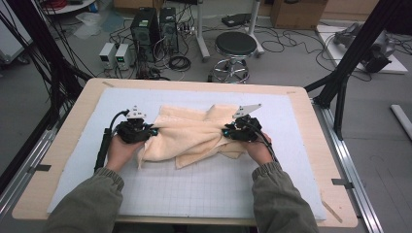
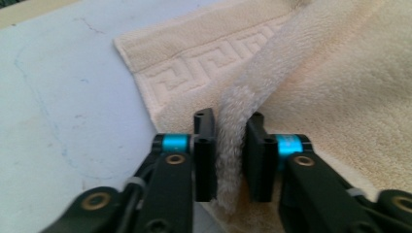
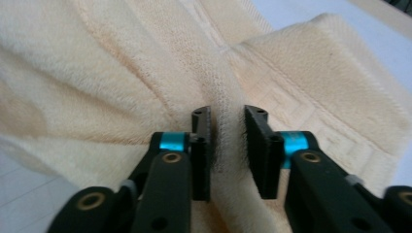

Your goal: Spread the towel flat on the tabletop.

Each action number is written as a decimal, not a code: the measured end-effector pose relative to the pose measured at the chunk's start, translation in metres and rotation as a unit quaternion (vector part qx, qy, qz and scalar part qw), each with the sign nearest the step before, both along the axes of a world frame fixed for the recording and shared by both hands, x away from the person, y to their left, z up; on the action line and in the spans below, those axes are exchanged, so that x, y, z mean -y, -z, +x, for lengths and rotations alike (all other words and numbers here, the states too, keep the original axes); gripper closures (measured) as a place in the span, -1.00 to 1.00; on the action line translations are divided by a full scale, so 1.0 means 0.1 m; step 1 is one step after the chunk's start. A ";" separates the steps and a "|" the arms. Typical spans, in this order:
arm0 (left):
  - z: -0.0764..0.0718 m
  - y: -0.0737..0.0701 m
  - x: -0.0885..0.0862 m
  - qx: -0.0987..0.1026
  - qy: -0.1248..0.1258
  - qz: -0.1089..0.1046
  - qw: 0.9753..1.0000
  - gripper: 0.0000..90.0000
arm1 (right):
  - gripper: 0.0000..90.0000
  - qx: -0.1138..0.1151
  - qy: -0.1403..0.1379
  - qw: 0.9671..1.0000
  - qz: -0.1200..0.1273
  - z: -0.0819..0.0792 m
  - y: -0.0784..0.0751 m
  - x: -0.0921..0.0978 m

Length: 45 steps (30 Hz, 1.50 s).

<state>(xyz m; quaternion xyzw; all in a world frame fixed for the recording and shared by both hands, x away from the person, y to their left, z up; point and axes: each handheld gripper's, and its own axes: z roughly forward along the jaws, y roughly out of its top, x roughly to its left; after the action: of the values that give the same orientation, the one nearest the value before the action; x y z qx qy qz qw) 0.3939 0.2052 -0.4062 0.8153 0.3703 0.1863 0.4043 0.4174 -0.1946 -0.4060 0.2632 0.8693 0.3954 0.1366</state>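
Towelling in a pale cream colour is seen crumpled at the middle of the white gridded mat (image 1: pixel 204 189) that covers the wooden bench (image 1: pixel 63 145). The cream towel (image 1: pixel 192 133) is bunched into loose folds, with a corner turned up at its far edge and a flap hanging toward the near side of the mat.

The left claw (image 1: pixel 154 131) is held at the towel's left edge, and in the left gripper view a raised fold of the towel (image 2: pixel 233 141) is gripped between the two black jaws, which are pressed in on it from both sides. A woven key-pattern border (image 2: pixel 204 63) is shown on the flat part of the towel beyond that fold, with bare mat (image 2: pixel 63 111) to the left of it.

The right claw (image 1: pixel 225 131) is held at the towel's right side. In the right gripper view a ridge of the towel (image 3: pixel 227 131) is pinched between its jaws, and is drawn up into a narrow crease there. Both claws are held by the person's hands, near the towel's opposite ends.
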 end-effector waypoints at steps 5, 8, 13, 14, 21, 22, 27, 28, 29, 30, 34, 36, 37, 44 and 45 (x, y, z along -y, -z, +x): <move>-0.19 -0.26 -0.11 0.021 0.014 -0.021 0.999 0.38 | 0.33 0.026 -0.013 0.999 0.016 -0.20 -0.23 0.06; -0.35 -0.37 -0.13 0.030 0.035 -0.012 0.999 0.30 | 0.24 0.039 -0.027 0.999 0.016 -0.38 -0.35 0.04; -0.69 -0.38 -0.07 0.043 0.083 -0.014 0.996 0.19 | 0.22 0.044 -0.065 0.997 0.012 -0.69 -0.39 -0.06; -0.75 -0.33 -0.04 0.039 0.097 -0.008 0.994 0.19 | 0.18 0.032 -0.074 0.997 0.002 -0.70 -0.37 -0.10; -0.77 0.01 0.12 0.009 0.125 0.023 0.992 0.09 | 0.18 0.004 -0.116 0.993 -0.033 -0.76 -0.09 -0.42; -0.75 0.05 0.13 0.004 0.125 0.036 0.992 0.09 | 0.18 -0.004 -0.115 0.993 -0.035 -0.74 -0.02 -0.44; -0.63 0.21 0.18 -0.021 0.120 0.064 0.991 0.33 | 0.27 -0.017 -0.116 0.991 -0.059 -0.68 0.25 -0.57; -0.63 0.22 0.19 -0.018 0.120 0.063 0.991 0.38 | 0.34 -0.017 -0.114 0.991 -0.061 -0.68 0.27 -0.58; -0.63 0.22 0.20 -0.014 0.118 0.064 0.991 0.46 | 0.45 -0.018 -0.113 0.992 -0.054 -0.66 0.28 -0.59; -0.63 0.21 0.21 -0.012 0.118 0.066 0.991 0.55 | 0.60 -0.017 -0.117 0.992 -0.049 -0.65 0.28 -0.59; -0.66 0.17 0.19 -0.010 0.110 0.062 0.992 0.71 | 0.84 -0.012 -0.132 0.990 -0.051 -0.66 0.25 -0.57; -0.69 0.11 0.16 -0.005 0.106 0.051 0.993 0.72 | 0.86 -0.016 -0.134 0.990 -0.044 -0.68 0.22 -0.52; -0.70 0.09 0.14 -0.003 0.105 0.043 0.993 0.73 | 0.86 -0.012 -0.134 0.990 -0.043 -0.69 0.19 -0.49; -0.90 -0.26 -0.05 0.022 0.104 -0.003 0.994 0.73 | 0.86 0.016 -0.142 0.990 -0.013 -0.91 -0.14 -0.15; -0.95 -0.32 -0.08 0.024 0.108 -0.010 0.994 0.73 | 0.86 0.018 -0.141 0.990 -0.008 -0.94 -0.17 -0.11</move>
<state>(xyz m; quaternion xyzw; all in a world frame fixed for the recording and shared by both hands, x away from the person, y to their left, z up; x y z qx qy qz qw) 0.2993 0.2128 -0.3741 0.8417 0.2723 0.1569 0.4391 0.3232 -0.1838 -0.3889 0.1296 0.8984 0.4081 0.0974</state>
